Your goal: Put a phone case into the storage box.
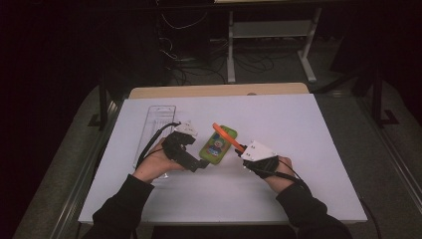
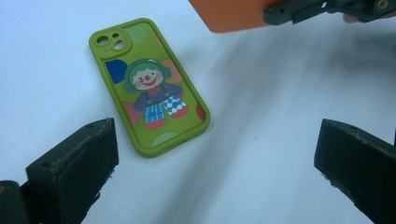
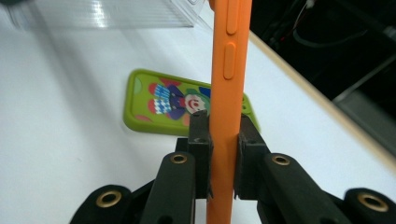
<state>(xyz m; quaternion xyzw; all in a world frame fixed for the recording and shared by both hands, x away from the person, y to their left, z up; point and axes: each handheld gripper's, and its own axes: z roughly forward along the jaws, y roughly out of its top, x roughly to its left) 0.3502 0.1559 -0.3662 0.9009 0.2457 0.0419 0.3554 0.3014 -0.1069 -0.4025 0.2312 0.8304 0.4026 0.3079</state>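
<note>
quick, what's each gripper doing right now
Left gripper: open, holding nothing, jaws wide beside the green case on the table.
Right gripper: shut on the orange case, held by its edge above the table.

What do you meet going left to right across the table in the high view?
Clear plastic tray → left hand-held gripper → green phone case → right hand-held gripper, clamped on the orange phone case.

No readable text, label or number appears on anything.
</note>
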